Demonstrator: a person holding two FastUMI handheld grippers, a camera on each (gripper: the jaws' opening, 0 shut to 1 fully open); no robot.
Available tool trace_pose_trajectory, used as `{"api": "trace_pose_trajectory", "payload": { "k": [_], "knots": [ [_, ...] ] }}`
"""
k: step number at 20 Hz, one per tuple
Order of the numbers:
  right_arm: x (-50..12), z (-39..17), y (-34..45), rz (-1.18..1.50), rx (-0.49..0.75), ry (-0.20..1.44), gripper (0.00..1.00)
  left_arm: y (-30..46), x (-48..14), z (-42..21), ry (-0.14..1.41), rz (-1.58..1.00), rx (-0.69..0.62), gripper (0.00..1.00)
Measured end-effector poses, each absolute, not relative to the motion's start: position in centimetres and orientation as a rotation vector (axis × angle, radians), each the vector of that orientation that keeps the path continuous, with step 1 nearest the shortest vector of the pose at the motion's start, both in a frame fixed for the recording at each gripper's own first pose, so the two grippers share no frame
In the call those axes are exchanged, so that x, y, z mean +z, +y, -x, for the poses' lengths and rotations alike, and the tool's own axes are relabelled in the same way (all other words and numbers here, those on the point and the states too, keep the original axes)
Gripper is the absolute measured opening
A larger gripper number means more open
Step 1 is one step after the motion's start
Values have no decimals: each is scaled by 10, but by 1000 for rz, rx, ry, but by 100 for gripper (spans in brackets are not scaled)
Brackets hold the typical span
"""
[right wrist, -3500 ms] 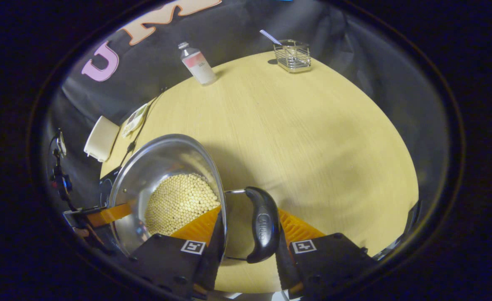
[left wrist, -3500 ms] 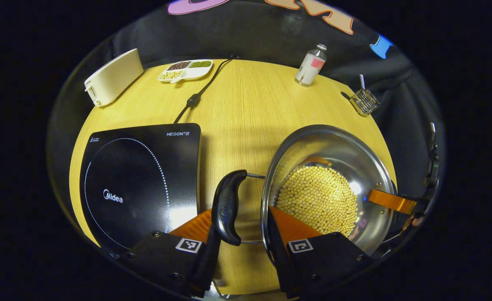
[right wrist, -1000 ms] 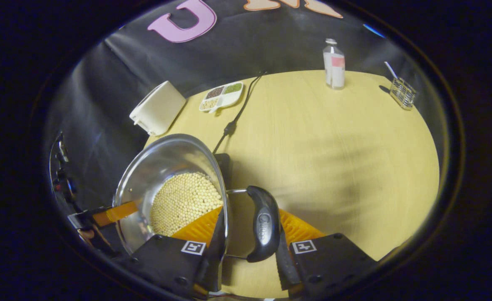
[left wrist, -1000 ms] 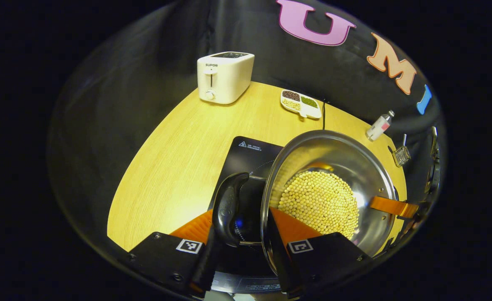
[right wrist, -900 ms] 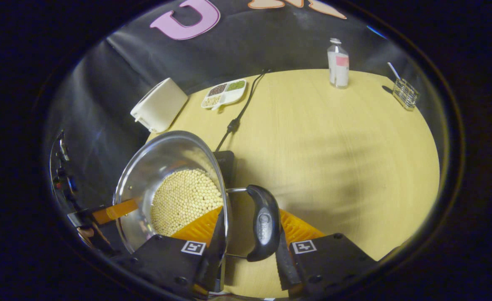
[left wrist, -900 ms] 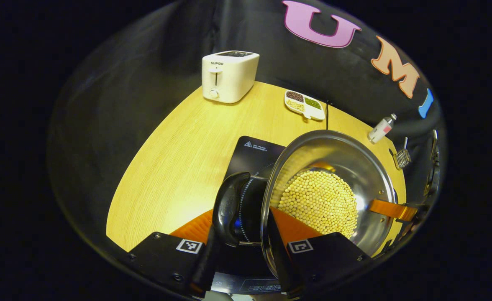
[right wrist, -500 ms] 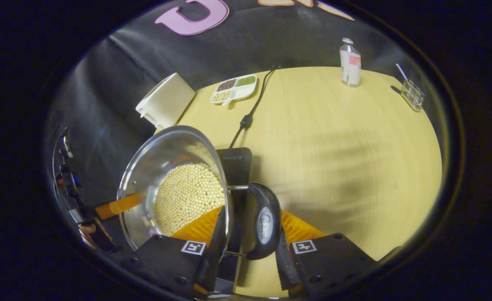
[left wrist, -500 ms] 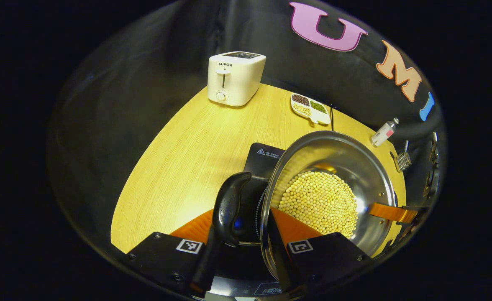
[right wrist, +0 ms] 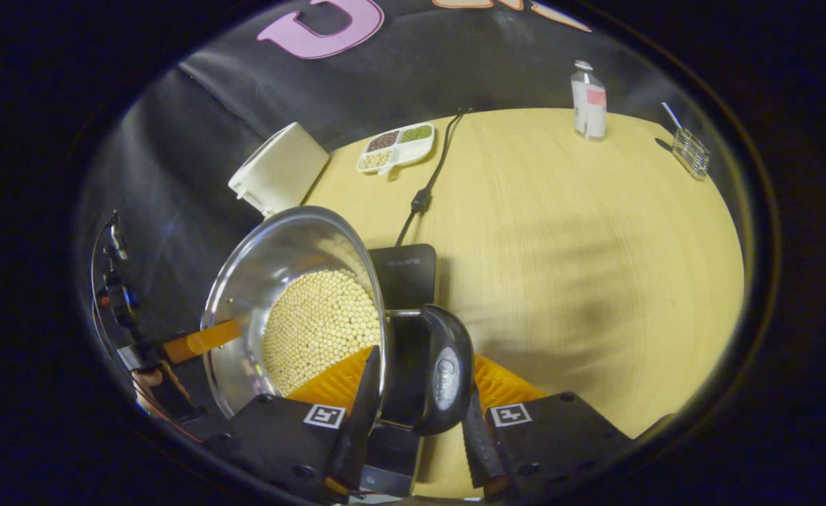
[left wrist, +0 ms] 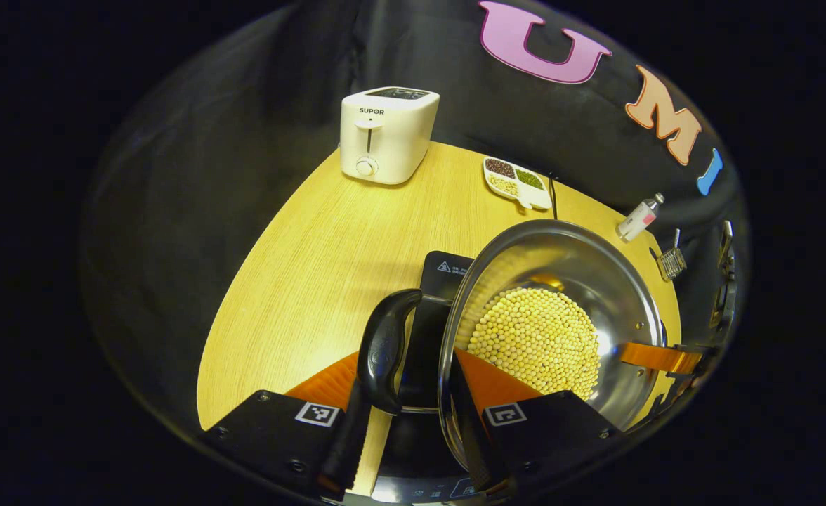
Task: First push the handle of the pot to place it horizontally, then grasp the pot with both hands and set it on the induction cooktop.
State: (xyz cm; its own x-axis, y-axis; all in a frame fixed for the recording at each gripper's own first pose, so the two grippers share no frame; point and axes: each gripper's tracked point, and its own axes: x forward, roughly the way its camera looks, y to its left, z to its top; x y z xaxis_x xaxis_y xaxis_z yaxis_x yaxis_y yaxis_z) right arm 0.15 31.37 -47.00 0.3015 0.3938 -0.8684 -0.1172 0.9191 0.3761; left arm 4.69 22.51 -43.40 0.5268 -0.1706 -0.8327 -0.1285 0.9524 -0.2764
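A steel pot (left wrist: 560,256) filled with pale yellow beans hangs between my two grippers, over the black induction cooktop (left wrist: 442,270). My left gripper (left wrist: 404,369) is shut across the pot's black side handle (left wrist: 385,344) and rim, one finger inside the wall and one outside the handle. On the opposite side, my right gripper (right wrist: 420,369) is shut in the same way on the other handle (right wrist: 447,372) and the rim of the pot (right wrist: 279,246). The cooktop (right wrist: 406,270) lies under the pot; whether the base touches it I cannot tell.
At the back of the round wooden table (left wrist: 315,246) stand a white toaster (left wrist: 387,137), a divided dish of beans (left wrist: 517,181), a small bottle (left wrist: 638,219) and a wire rack (left wrist: 669,263). The cooktop's power cord (right wrist: 427,190) runs toward the back.
Both grippers, still shut on it, have carried the pot sideways from the bare tabletop to above the cooktop. In the last half second it shifted a little farther over the cooktop.
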Motion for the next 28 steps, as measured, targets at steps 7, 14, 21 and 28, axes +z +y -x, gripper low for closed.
{"api": "trace_pose_trajectory", "payload": {
  "k": [7,14,21,28],
  "knots": [
    [-470,-9,313,-272,367,1209,60,228,-434,-43,1030,331,-4,63],
    [-468,-9,315,-298,380,1208,53,231,-436,-31,1072,213,27,78],
    [-465,-9,313,-297,392,1181,100,239,-434,-20,1079,212,82,89],
    [-456,-10,309,-294,402,1158,100,244,-426,-16,1052,209,129,99]
  ]
}}
